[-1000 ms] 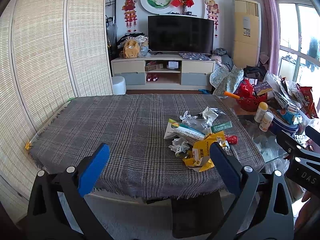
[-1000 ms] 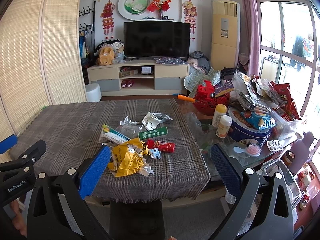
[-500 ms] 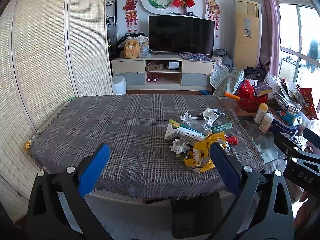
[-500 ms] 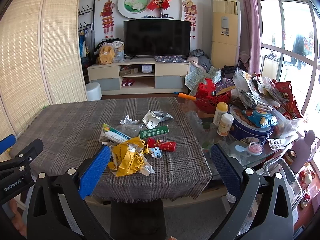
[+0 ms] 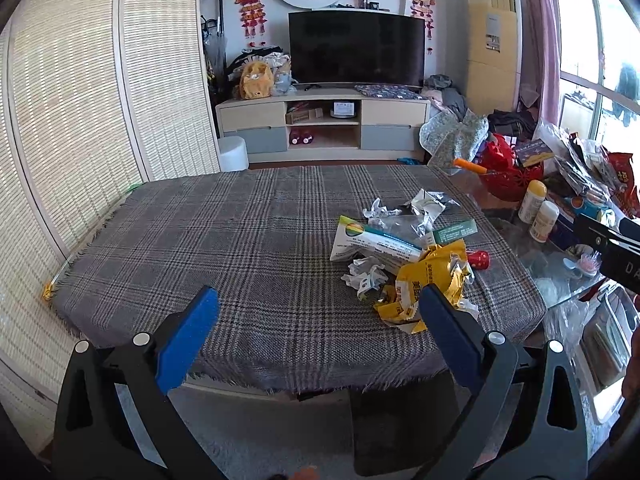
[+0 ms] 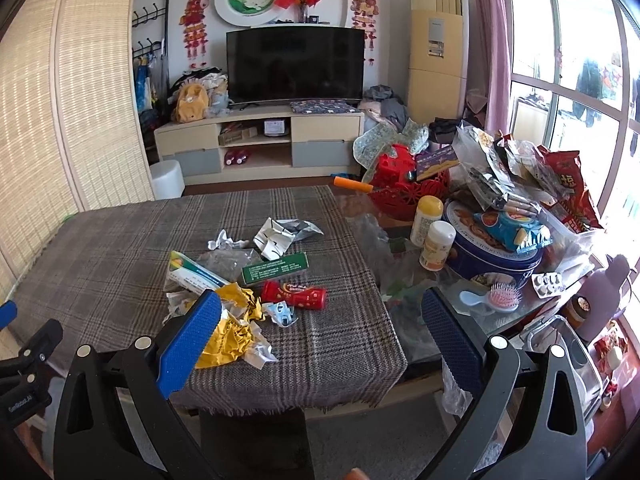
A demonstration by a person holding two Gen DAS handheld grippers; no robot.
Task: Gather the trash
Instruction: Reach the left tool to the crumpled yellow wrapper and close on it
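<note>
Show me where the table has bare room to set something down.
Bare plaid cloth runs from the screen-side edge to the trash pile; also the near corner beyond the red wrapper. The glass end around the blue tin and bottles is crowded.

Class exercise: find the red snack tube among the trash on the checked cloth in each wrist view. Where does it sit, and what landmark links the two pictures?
Left wrist: red snack tube right of centre, mostly hidden behind the yellow wrapper.
Right wrist: red snack tube near centre, fully visible, lying on its side.
Shared landmark: the green box just behind it.
</note>
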